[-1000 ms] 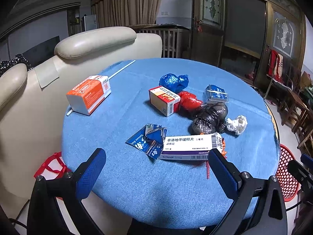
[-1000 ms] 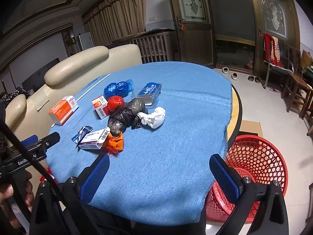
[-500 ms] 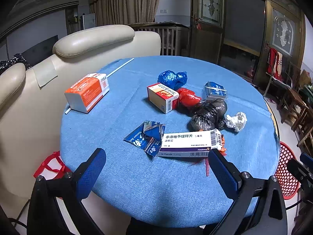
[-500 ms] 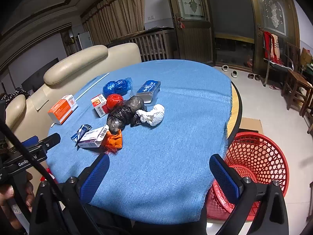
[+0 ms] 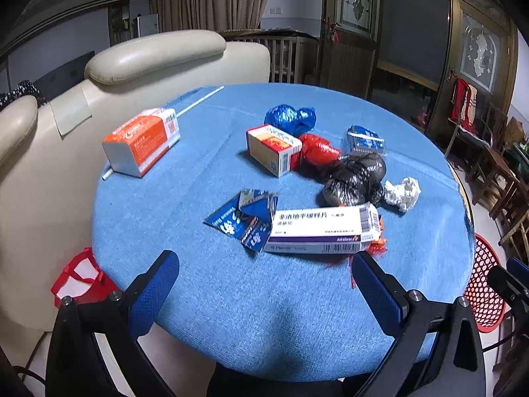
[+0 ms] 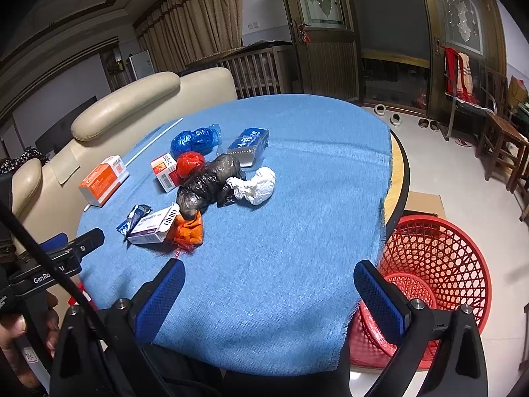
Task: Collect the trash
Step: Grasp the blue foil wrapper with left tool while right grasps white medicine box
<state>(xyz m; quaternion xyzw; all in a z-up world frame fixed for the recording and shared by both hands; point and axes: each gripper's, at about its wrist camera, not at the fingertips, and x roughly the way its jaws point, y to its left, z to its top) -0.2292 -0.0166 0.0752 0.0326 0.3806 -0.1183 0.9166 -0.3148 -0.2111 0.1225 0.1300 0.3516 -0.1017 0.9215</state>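
Trash lies on the round table's blue cloth (image 5: 264, 314): a white medicine box (image 5: 322, 233), a torn blue wrapper (image 5: 244, 220), an orange-and-white box (image 5: 142, 145), a small orange box (image 5: 274, 149), red (image 5: 319, 152), blue (image 5: 289, 119) and black (image 5: 355, 178) bags, a white paper wad (image 5: 401, 193), an orange scrap (image 6: 188, 228). My left gripper (image 5: 264, 284) is open and empty just short of the white box. My right gripper (image 6: 269, 292) is open and empty over the cloth's near edge. A red mesh basket (image 6: 436, 258) stands on the floor, right of the table.
A cream leather sofa (image 5: 148, 59) backs the table on the left. A red bag (image 5: 79, 278) sits on the floor below it. Wooden chairs (image 6: 499, 142) and a dark door stand at the right. A white straw (image 5: 198, 101) lies at the cloth's far edge.
Both grippers have drifted slightly closer to the table; the trash sits a little higher in both views. Both stay open and nothing was touched.
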